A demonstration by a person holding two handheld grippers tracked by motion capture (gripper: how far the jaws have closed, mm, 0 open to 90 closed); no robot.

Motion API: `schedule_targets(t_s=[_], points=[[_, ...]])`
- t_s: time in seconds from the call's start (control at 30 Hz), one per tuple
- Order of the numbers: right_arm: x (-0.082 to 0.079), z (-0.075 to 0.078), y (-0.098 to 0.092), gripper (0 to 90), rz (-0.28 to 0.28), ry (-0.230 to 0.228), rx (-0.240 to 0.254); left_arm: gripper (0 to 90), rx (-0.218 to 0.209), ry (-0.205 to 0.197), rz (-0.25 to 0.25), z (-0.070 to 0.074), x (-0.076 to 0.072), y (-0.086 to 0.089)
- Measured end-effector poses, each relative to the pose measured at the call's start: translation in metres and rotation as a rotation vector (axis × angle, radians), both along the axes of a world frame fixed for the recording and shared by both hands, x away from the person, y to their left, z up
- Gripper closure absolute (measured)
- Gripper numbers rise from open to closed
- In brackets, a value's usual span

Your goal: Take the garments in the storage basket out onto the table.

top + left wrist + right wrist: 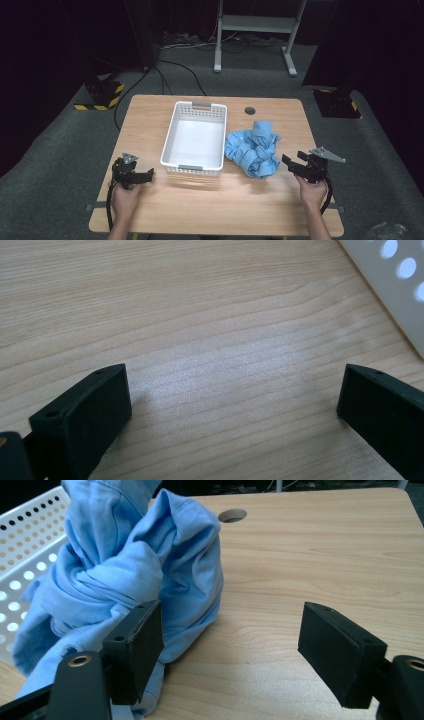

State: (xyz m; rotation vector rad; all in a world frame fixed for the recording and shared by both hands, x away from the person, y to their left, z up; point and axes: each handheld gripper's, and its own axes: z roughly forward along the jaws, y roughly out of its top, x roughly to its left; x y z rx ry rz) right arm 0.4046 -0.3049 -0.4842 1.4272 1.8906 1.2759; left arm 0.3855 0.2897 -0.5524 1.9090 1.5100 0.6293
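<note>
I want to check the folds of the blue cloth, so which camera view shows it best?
The right gripper view: the blue cloth is close there, with twisted folds plain beside that gripper's jaw. The high view shows the whole bundle small, between the white basket and the right gripper. The left gripper view shows bare table and basket wall.

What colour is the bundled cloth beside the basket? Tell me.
Light blue, plain with no pattern. The cloth shows best in the right gripper view.

blue cloth (255, 148) — bunched, twisted heap | just beside basket (196, 135)
</note>
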Motion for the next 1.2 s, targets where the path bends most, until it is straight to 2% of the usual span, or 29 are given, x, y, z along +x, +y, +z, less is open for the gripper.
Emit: schedule_targets(t_s=[0.27, 0.67, 1.2], points=[[0.000, -0.005, 0.000, 26.4, -0.020, 0.016, -0.017, 1.1, 0.000, 0.000, 0.000, 0.000, 0.000, 0.000], [0.004, -0.016, 0.004, 26.5, -0.035, 0.045, -0.071, 1.1, 0.000, 0.000, 0.000, 0.000, 0.000, 0.000], [0.011, -0.029, 0.011, 26.5, -0.044, 0.083, -0.094, 1.1, 0.000, 0.000, 0.000, 0.000, 0.000, 0.000]])
